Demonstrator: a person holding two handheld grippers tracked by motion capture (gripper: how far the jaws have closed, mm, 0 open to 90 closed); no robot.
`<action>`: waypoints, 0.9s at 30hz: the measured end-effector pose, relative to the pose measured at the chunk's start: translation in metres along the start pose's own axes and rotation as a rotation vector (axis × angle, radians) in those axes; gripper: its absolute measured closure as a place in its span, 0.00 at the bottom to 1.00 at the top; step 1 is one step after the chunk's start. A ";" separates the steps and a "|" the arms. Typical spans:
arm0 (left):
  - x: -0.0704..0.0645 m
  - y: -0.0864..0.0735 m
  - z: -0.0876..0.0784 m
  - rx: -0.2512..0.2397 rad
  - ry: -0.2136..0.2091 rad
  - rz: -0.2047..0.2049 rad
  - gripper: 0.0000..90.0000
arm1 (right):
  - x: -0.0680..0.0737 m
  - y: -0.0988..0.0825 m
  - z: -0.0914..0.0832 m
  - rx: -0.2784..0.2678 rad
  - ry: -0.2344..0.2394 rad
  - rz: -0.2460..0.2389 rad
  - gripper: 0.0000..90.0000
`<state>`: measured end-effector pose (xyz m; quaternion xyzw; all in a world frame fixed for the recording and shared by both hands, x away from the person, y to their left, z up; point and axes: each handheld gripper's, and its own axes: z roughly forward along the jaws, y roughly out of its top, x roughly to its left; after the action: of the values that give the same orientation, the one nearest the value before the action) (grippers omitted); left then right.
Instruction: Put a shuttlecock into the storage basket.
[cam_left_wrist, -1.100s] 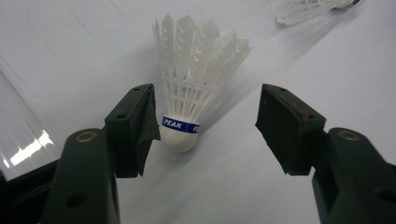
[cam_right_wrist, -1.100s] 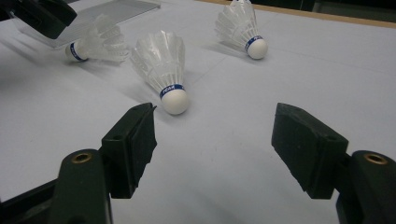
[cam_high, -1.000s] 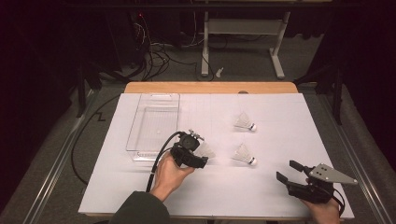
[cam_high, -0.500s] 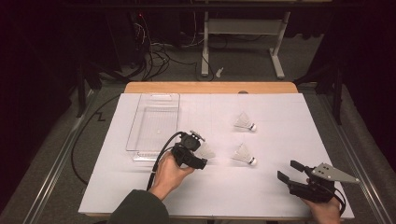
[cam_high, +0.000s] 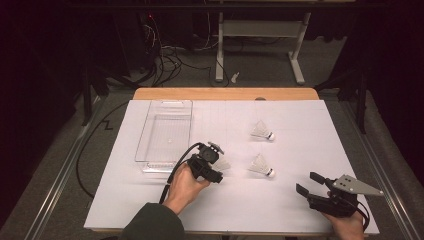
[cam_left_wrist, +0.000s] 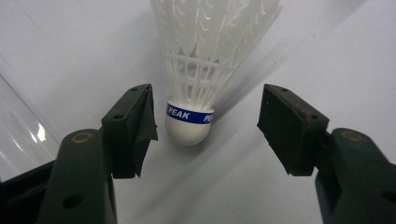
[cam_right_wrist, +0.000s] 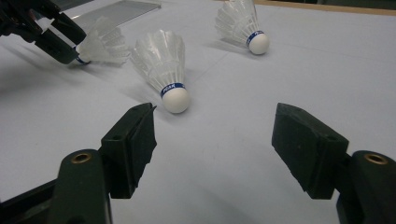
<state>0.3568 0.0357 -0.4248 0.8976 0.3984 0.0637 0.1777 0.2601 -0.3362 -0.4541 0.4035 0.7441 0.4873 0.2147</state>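
Three shuttlecocks lie on the white sheet over the table (cam_high: 300, 210). The nearest shuttlecock (cam_left_wrist: 205, 70) has a round white cork tip, a blue band printed PEAK and a ribbed, translucent plastic skirt. It lies on its side just beside the clear plastic tray (cam_high: 165, 132), cork toward the left gripper (cam_left_wrist: 208, 126), skirt flaring away (its long axis runs along the gripper's line of sight). The black, blocky jaws stand wide apart, either side of the cork, holding nothing; whether the left one touches cannot be told. Two more shuttlecocks (cam_high: 261, 165) (cam_high: 261, 131) lie toward the right, corks pointing right. The right gripper (cam_high: 311, 184) rests near the table's front right corner, jaws wide and empty.
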 end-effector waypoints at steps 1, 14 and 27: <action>0.001 0.001 0.001 0.005 -0.002 0.001 0.42 | 0.000 0.000 0.000 0.000 0.001 0.000 0.34; 0.008 0.006 0.014 0.049 -0.026 -0.008 0.53 | 0.000 0.000 0.001 0.008 0.024 -0.005 0.34; 0.010 0.005 0.016 0.048 -0.012 0.002 0.72 | 0.001 0.000 0.002 0.015 0.031 -0.004 0.34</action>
<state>0.3709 0.0361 -0.4379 0.9024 0.3977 0.0492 0.1586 0.2613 -0.3344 -0.4554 0.3960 0.7519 0.4873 0.2010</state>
